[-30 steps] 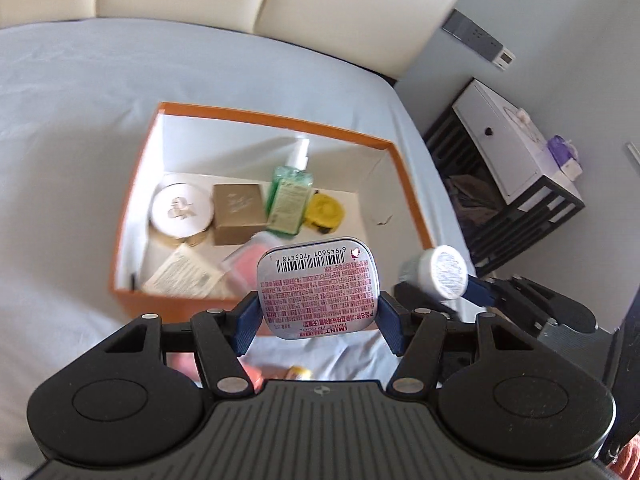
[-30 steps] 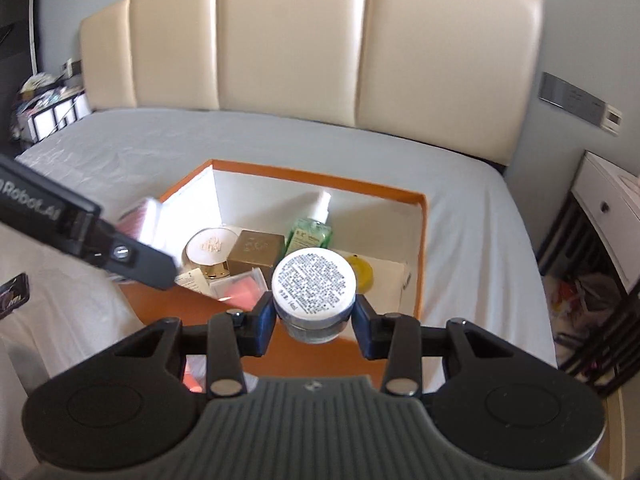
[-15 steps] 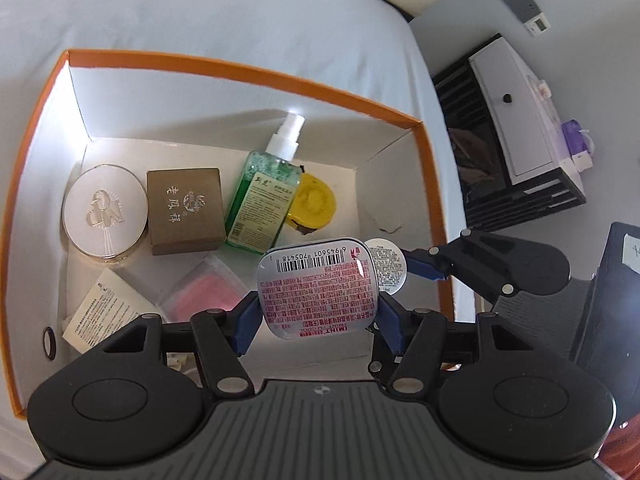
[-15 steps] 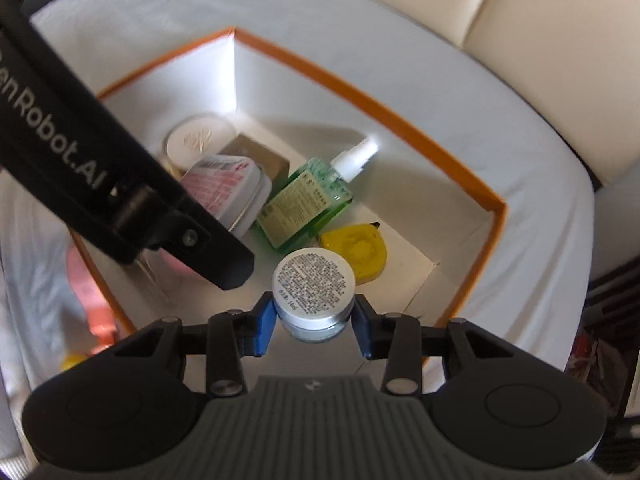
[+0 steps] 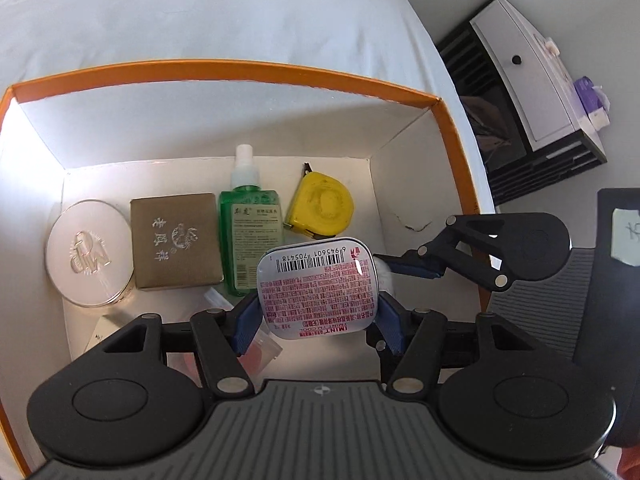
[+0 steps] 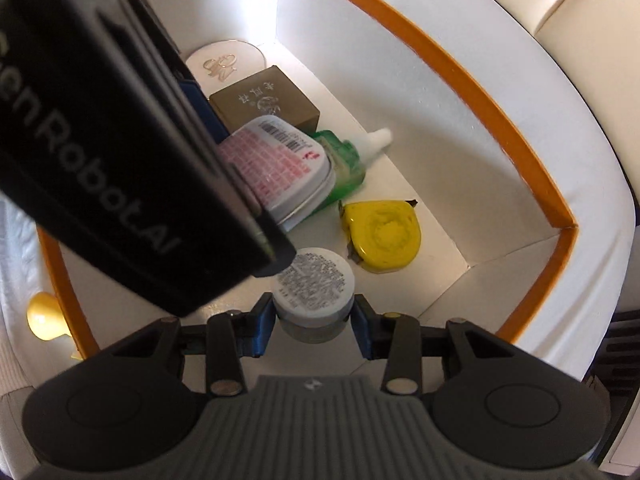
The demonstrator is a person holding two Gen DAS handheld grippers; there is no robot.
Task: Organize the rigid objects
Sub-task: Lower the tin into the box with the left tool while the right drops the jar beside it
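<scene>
My left gripper (image 5: 316, 316) is shut on a flat silver mint tin (image 5: 318, 286) with pink print and a barcode, held above the floor of the orange-rimmed box (image 5: 240, 70). My right gripper (image 6: 314, 320) is shut on a small white-lidded cream jar (image 6: 314, 284), low inside the same box (image 6: 500, 120) near its front right corner. In the right wrist view the left gripper's black body (image 6: 120, 140) crosses the upper left, with the tin (image 6: 280, 164) beside it. In the left wrist view the right gripper (image 5: 404, 270) reaches in from the right, its jar mostly hidden behind the tin.
On the box floor lie a round white compact (image 5: 90, 254), a brown box (image 5: 176, 240), a green spray bottle (image 5: 250, 224), a yellow tape measure (image 5: 322, 210) and a pink packet (image 5: 260, 354). A nightstand (image 5: 532, 84) stands beside the bed. A yellow object (image 6: 44, 316) lies outside the box.
Both grippers have come forward and down from above the bed into the box, still holding the tin and the jar. The right gripper has rolled and tipped to look down.
</scene>
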